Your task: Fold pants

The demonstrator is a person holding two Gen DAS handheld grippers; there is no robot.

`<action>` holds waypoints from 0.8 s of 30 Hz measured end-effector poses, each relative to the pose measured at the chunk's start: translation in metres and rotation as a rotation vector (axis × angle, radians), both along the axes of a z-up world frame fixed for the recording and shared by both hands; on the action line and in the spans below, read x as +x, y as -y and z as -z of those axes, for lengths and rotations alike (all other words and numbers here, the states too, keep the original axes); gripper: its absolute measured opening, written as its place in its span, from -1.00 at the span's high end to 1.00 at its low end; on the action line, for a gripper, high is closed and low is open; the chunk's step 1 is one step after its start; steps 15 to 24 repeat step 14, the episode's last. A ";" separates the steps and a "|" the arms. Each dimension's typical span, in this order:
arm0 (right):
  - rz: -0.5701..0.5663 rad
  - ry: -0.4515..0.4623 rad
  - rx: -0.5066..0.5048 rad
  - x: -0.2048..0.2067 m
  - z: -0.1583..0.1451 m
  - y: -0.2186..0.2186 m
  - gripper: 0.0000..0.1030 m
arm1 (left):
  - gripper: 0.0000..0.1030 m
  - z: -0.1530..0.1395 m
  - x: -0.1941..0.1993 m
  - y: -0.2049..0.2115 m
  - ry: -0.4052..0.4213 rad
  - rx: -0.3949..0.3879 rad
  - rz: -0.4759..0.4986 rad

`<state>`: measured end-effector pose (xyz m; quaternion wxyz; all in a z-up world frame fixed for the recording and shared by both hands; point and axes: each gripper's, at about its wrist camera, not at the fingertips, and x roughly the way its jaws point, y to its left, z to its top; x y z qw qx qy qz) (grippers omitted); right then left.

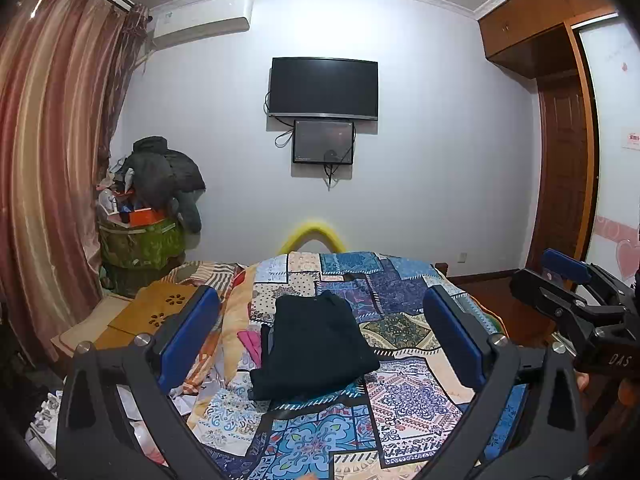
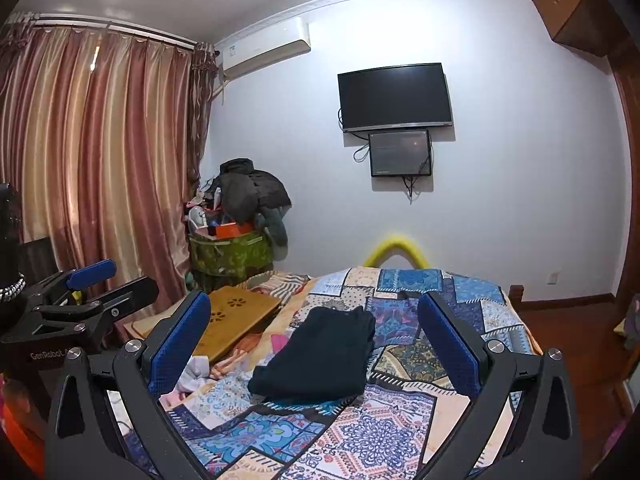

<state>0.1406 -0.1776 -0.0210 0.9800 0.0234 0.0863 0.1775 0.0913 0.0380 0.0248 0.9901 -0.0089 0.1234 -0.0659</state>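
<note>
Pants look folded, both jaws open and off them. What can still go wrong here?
1. The folded pants rest on a rumpled patchwork quilt; the uneven surface could let the stack slump.
2. A pink garment lies right against their left edge; a regrasp by the left gripper may snag it.
3. The right gripper hovers open above; descending could crease the top layer.

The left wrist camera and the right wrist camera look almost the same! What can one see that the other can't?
Only the left wrist view shows the right gripper off at its edge, plus the wardrobe door with pink hearts. Only the right wrist view shows the left gripper and the curtain spread wide. Both show the folded dark pants lying on the patchwork quilt, the wall TV, and open fingers holding nothing.
</note>
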 end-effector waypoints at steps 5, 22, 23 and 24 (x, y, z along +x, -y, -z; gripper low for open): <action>0.003 -0.007 -0.004 0.001 0.001 -0.001 -1.00 | -1.00 0.000 -0.001 0.001 0.000 0.000 0.012; 0.004 -0.009 -0.003 0.001 0.001 -0.001 -1.00 | -1.00 0.000 0.001 0.001 -0.014 0.003 0.022; 0.004 -0.009 -0.003 0.001 0.001 -0.001 -1.00 | -1.00 0.000 0.001 0.001 -0.014 0.003 0.022; 0.004 -0.009 -0.003 0.001 0.001 -0.001 -1.00 | -1.00 0.000 0.001 0.001 -0.014 0.003 0.022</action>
